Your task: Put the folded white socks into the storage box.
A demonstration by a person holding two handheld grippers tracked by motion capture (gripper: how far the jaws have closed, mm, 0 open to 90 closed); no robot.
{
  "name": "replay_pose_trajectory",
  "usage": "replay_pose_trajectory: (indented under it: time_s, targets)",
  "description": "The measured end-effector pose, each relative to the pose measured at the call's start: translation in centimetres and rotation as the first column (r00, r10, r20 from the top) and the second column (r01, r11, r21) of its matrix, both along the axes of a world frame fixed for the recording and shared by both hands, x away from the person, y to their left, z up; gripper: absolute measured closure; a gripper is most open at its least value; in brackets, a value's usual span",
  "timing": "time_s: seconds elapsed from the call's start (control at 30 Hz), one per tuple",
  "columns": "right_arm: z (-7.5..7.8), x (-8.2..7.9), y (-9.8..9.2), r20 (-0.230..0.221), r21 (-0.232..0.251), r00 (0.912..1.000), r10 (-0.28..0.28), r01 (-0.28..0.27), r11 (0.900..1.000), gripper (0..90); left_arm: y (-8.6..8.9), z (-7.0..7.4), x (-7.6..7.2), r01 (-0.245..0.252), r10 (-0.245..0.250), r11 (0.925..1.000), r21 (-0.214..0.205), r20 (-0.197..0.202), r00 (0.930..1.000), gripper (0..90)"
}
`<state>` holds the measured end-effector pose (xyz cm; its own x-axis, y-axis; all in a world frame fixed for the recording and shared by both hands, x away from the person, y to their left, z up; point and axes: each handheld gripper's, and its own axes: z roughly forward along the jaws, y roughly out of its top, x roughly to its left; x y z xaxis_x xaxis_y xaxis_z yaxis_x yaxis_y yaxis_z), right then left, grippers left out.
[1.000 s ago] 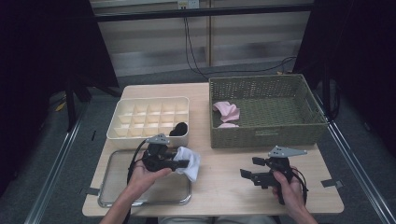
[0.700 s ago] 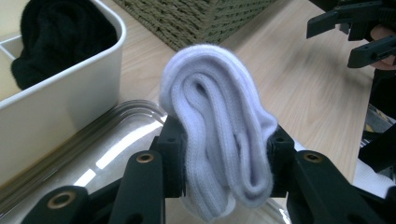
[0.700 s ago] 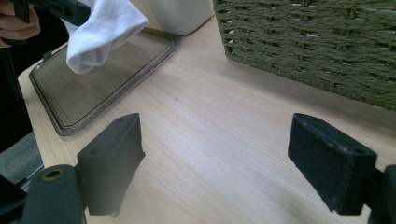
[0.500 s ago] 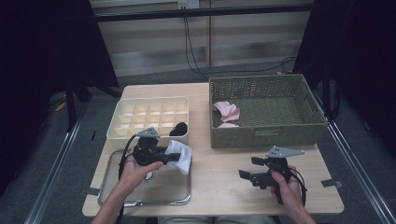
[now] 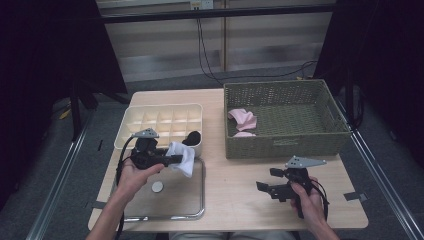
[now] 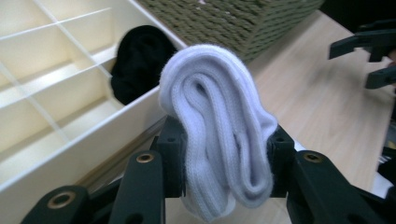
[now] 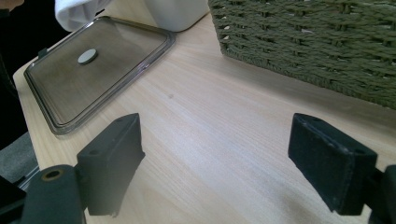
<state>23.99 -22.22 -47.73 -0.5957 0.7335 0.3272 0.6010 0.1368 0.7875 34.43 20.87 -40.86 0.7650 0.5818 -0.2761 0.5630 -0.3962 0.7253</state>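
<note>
The left gripper (image 5: pixel 172 159) grasps a folded white sock (image 6: pixel 219 126) between its two pads, and the sock bulges out above and below them. In the high view the sock (image 5: pixel 182 156) hangs over the near right corner of the cream divided box (image 5: pixel 131 119), just in front of its wall and above the far edge of the clear tray (image 5: pixel 200 192). The compartment at that corner of the box holds a black sock (image 5: pixel 193 137), which lies very near the white one; the other compartments that can be seen are bare. One small round disc (image 5: pixel 157 187) lies in the tray, below the left hand (image 5: pixel 134 172).

To the right of the box stands the green woven basket (image 5: pixel 280 145), close to it, with a narrow strip of table between them. Inside the basket lie pink pieces of cloth (image 5: pixel 243 120) near its left wall.

The right gripper (image 5: pixel 265 180) rests low over the wooden table (image 5: pixel 235 200), well apart from the sock, with its jaws standing wide and nothing between them. In the right gripper view the basket wall (image 7: pixel 317 42) is just ahead on the right and the tray (image 7: pixel 70 116) is on the left
</note>
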Motion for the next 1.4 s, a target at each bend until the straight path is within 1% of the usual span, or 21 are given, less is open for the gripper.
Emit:
replay_pose_trajectory:
  time_s: [0.07, 0.23, 0.33, 0.37, 0.57, 0.63, 0.7, 0.8, 0.87, 0.9, 0.93, 1.03, 1.07, 1.1, 1.2, 1.3, 1.4]
  targets:
    - [0.0, 0.0, 0.0, 0.0, 0.002, 1.0, -0.001, 0.001, 1.0, 17.6, 0.3, 0.1, 0.2, -0.001, 0.001, 1.0, -0.007, 0.006, 1.0, 60.6]
    - [0.0, 0.1, 0.0, -0.007, 0.0, 1.0, -0.006, 0.006, 1.0, 17.6, 1.2, 0.6, 0.7, -0.019, 0.019, 0.9996, -0.021, 0.009, 0.9998, 60.6]
    - [0.0, 0.1, 0.0, -0.008, 0.001, 0.9999, -0.007, 0.007, 1.0, 17.6, 1.4, 0.8, 0.8, -0.032, 0.032, 0.9994, -0.014, 0.016, 0.9994, 60.6]
    - [0.0, 0.1, 0.0, -0.008, 0.001, 1.0, -0.006, 0.006, 1.0, 17.6, 1.4, 0.9, 0.9, -0.031, 0.031, 0.9995, -0.004, 0.02, 0.9993, 60.6]
    - [0.1, 0.1, -0.1, -0.004, -0.003, 1.0, -0.005, 0.005, 1.0, 17.6, 1.8, 1.5, 1.4, -0.048, 0.047, 0.9989, 0.006, 0.033, 0.9983, 60.6]
    - [0.1, 0.1, -0.1, -0.006, -0.005, 1.0, -0.005, 0.005, 1.0, 17.6, 2.0, 1.7, 1.7, -0.052, 0.051, 0.9985, 0.015, 0.035, 0.9981, 60.6]
    - [0.1, 0.1, -0.1, -0.006, -0.003, 1.0, 0.0, 0.0, 1.0, 17.6, 2.1, 1.8, 2.0, -0.06, 0.059, 0.9982, 0.007, 0.029, 0.9978, 60.6]
    - [0.1, 0.1, 0.0, -0.006, -0.004, 1.0, 0.0, 0.0, 1.0, 17.6, 2.2, 2.1, 2.4, -0.066, 0.065, 0.9976, 0.021, 0.033, 0.9973, 60.6]
    - [0.1, 0.1, -0.1, -0.006, -0.005, 1.0, -0.002, 0.002, 1.0, 17.5, 2.3, 2.3, 2.6, -0.069, 0.068, 0.9974, 0.022, 0.032, 0.9972, 60.6]
    - [0.1, 0.1, -0.1, -0.007, -0.005, 1.0, -0.002, 0.002, 1.0, 17.5, 2.4, 2.4, 2.7, -0.066, 0.065, 0.9974, 0.029, 0.035, 0.9973, 60.6]
    - [0.1, 0.1, -0.1, -0.007, -0.006, 1.0, -0.003, 0.003, 1.0, 17.5, 2.5, 2.5, 2.8, -0.074, 0.073, 0.9969, 0.026, 0.036, 0.9967, 60.6]
    - [0.1, 0.1, -0.1, -0.008, -0.007, 1.0, -0.002, 0.002, 1.0, 17.5, 2.7, 2.8, 3.1, -0.079, 0.077, 0.9961, 0.04, 0.039, 0.9962, 60.7]
    - [0.1, 0.1, -0.1, -0.009, -0.007, 1.0, -0.002, 0.002, 1.0, 17.5, 2.7, 2.8, 3.2, -0.084, 0.083, 0.9959, 0.033, 0.039, 0.9958, 60.7]
    - [0.1, 0.1, -0.1, -0.01, -0.007, 1.0, -0.001, 0.001, 1.0, 17.5, 2.8, 2.9, 3.3, -0.081, 0.08, 0.9959, 0.04, 0.038, 0.9961, 60.7]
    - [0.0, 0.2, -0.1, -0.009, -0.008, 1.0, 0.001, -0.001, 1.0, 17.5, 2.8, 3.2, 3.5, -0.104, 0.102, 0.9937, 0.041, 0.036, 0.9941, 60.7]
    - [0.0, 0.2, -0.1, -0.008, -0.006, 1.0, 0.003, -0.003, 1.0, 17.4, 2.9, 3.3, 3.6, -0.105, 0.103, 0.9936, 0.041, 0.042, 0.9937, 60.8]
    - [0.0, 0.2, -0.1, -0.01, -0.005, 0.9999, 0.003, -0.003, 1.0, 17.2, 2.9, 3.3, 4.0, -0.102, 0.099, 0.9932, 0.056, 0.044, 0.9941, 60.7]
